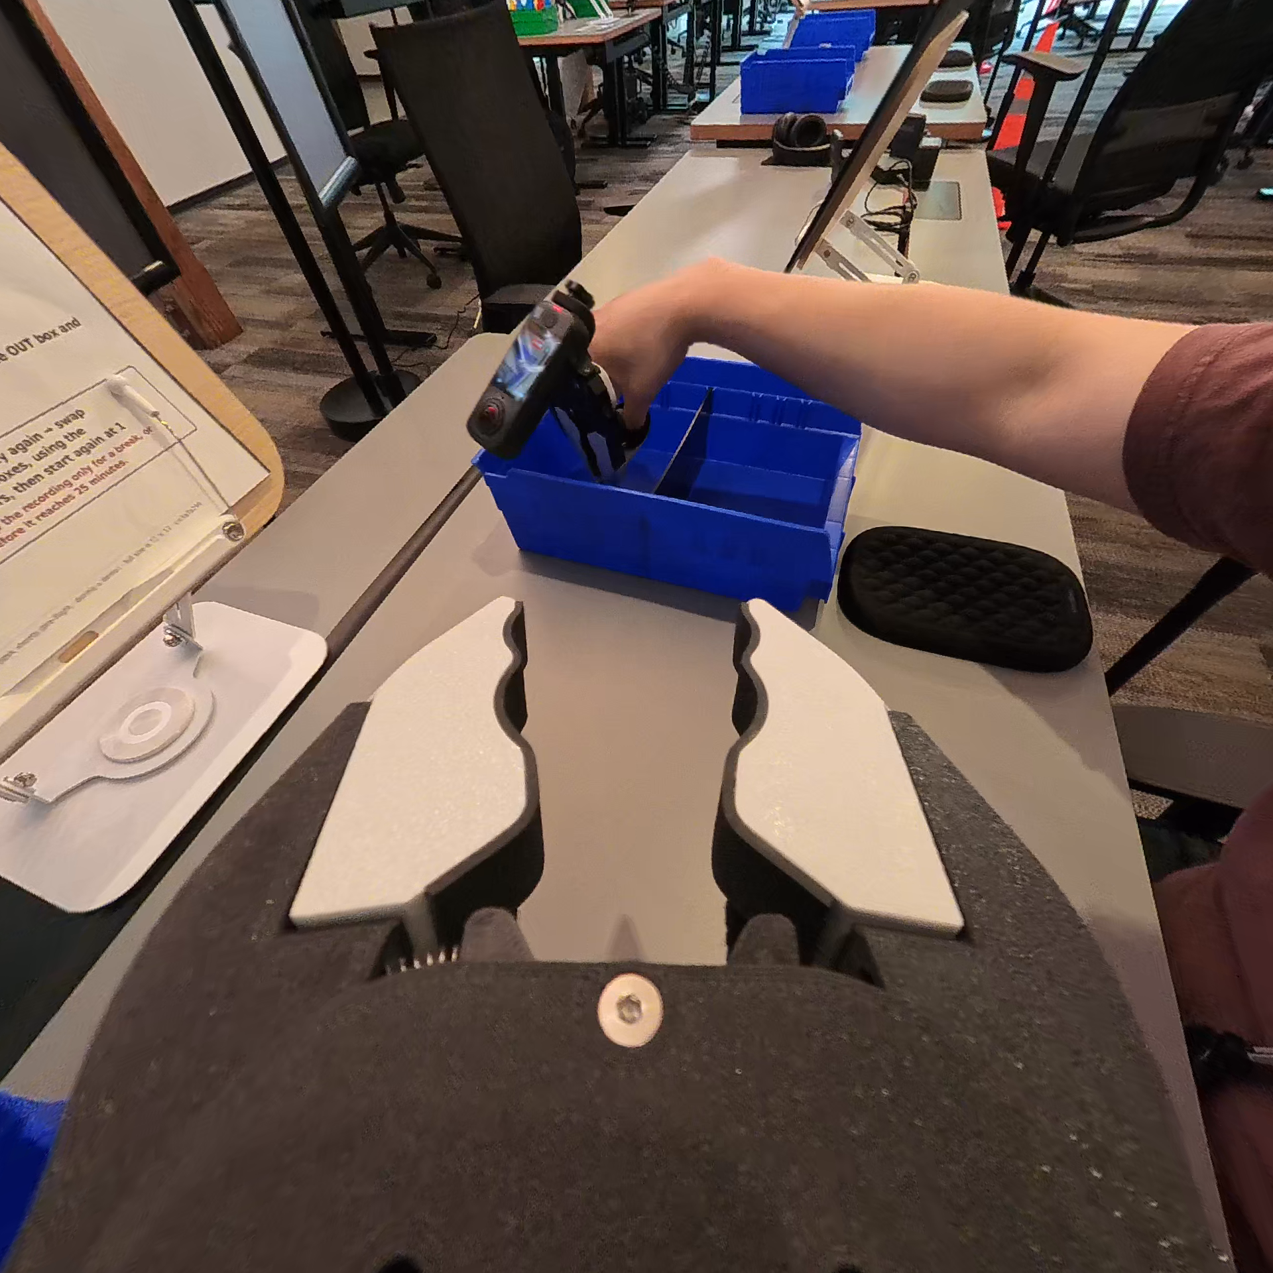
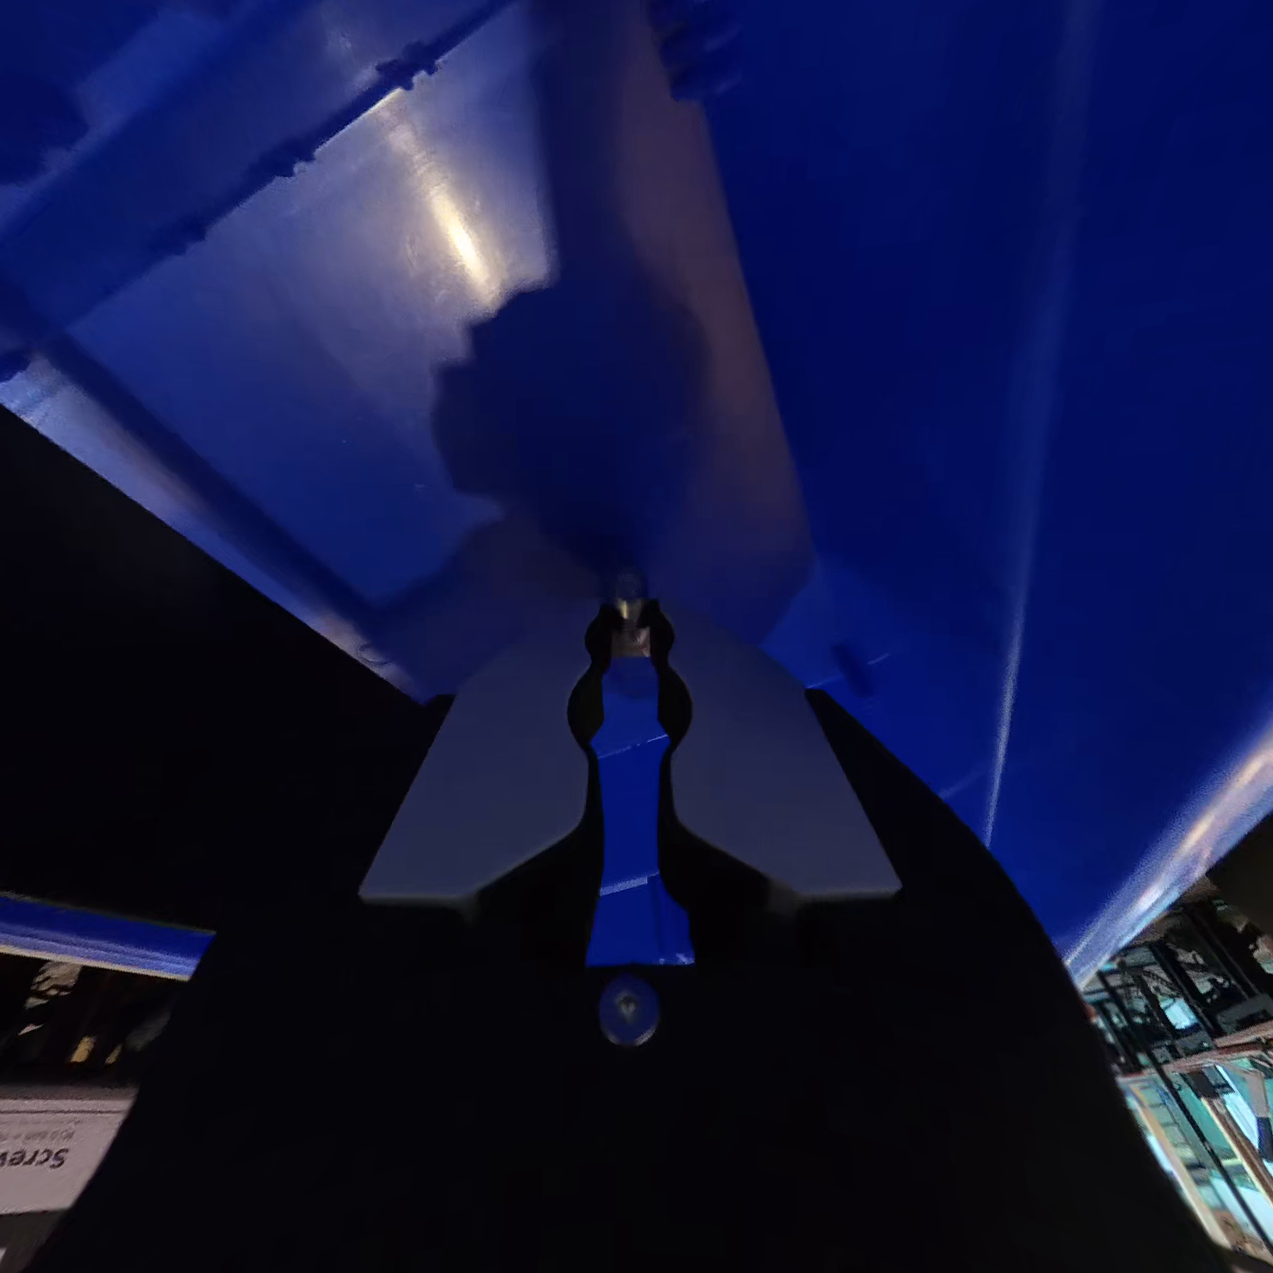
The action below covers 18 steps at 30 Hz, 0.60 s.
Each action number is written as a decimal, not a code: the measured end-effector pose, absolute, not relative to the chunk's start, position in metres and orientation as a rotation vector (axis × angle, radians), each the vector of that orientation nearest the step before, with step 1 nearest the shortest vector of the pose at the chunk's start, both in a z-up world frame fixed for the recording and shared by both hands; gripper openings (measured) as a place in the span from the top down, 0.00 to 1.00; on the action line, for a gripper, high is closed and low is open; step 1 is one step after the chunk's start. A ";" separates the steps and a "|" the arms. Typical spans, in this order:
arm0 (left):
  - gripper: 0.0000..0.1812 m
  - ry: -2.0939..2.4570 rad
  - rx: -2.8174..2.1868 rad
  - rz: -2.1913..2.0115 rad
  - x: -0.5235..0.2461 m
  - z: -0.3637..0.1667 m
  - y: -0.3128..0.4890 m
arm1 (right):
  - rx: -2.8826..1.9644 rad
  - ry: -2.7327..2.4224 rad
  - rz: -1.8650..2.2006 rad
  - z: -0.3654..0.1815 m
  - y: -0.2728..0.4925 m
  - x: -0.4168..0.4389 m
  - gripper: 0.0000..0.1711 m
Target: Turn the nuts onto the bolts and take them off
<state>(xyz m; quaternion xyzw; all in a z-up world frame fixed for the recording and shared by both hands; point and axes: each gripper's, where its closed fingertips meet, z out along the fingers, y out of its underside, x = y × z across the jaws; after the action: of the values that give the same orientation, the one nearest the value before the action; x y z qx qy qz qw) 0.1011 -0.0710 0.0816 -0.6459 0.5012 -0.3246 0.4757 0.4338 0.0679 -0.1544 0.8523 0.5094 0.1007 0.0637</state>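
My left gripper (image 1: 628,634) is open and empty, held above the grey table (image 1: 620,792) in front of a blue divided bin (image 1: 661,544). My right gripper (image 2: 628,623) reaches down into the left compartment of that bin (image 2: 344,344); it shows in the left wrist view (image 1: 606,454) with a hand on it. Its fingertips are closed on a small metal bolt (image 2: 628,606) near the bin floor. I cannot tell whether a nut is on the bolt.
A black wrist pad (image 1: 964,596) lies right of the bin. A tilted instruction board on a white stand (image 1: 138,730) is at the left. A tablet on a stand (image 1: 875,151), more blue bins (image 1: 792,83) and office chairs are farther back. Across from one pair of fingers to the other is roughly 45 cm.
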 end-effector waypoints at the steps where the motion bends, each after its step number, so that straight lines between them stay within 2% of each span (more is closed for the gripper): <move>1: 0.68 1.219 -1.581 -0.789 0.099 0.082 -0.070 | 2.583 1.555 0.297 -0.154 0.068 0.433 0.92; 6: 0.67 1.174 -1.576 -0.761 0.080 0.093 -0.065 | 2.854 1.619 0.211 -0.117 0.074 0.417 0.89; 11: 0.69 1.066 -1.646 -0.548 0.015 0.105 -0.049 | 3.529 1.655 -0.154 -0.007 0.069 0.365 0.83; 13: 0.72 0.998 -1.783 -0.317 -0.038 0.091 -0.036 | 3.773 1.703 -0.373 0.041 0.055 0.344 0.79; 15: 0.80 0.937 -1.982 -0.083 -0.099 0.062 -0.030 | 3.945 1.715 -0.528 0.075 0.038 0.330 0.77; 18: 0.80 0.827 -2.245 0.136 -0.169 0.018 -0.026 | 4.033 1.735 -0.619 0.096 0.023 0.314 0.77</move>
<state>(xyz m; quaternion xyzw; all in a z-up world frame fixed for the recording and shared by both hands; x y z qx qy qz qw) -0.1690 -0.0256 0.0181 -0.8727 0.3213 0.0530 0.3639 0.3139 0.0226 0.0955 0.7263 0.3125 -0.1115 -0.6020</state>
